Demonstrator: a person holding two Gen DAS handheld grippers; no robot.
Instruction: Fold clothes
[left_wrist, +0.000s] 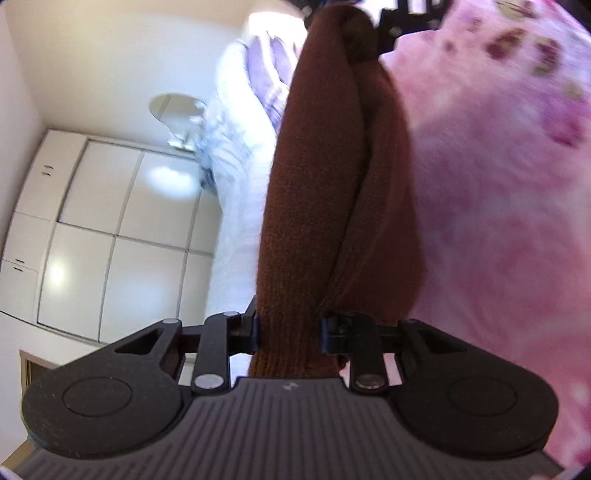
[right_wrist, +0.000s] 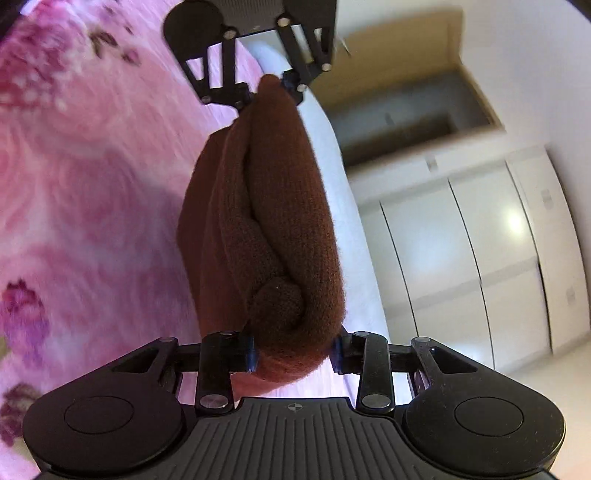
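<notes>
A brown knit garment (left_wrist: 332, 177) hangs bunched in thick folds between my two grippers, held off the pink floral bedspread (left_wrist: 498, 184). My left gripper (left_wrist: 289, 332) is shut on one end of it. My right gripper (right_wrist: 293, 350) is shut on the other end of the garment (right_wrist: 266, 221). In the right wrist view the left gripper (right_wrist: 267, 90) shows at the top, clamped on the far end. In the left wrist view the right gripper is mostly hidden behind the cloth at the top.
The pink bedspread (right_wrist: 92, 166) lies under the garment. White and lilac bedding (left_wrist: 243, 122) is piled at the bed's edge. White wardrobe doors (left_wrist: 122, 229) stand beyond it, also in the right wrist view (right_wrist: 461, 240). A wooden alcove (right_wrist: 406, 99) is by the wardrobe.
</notes>
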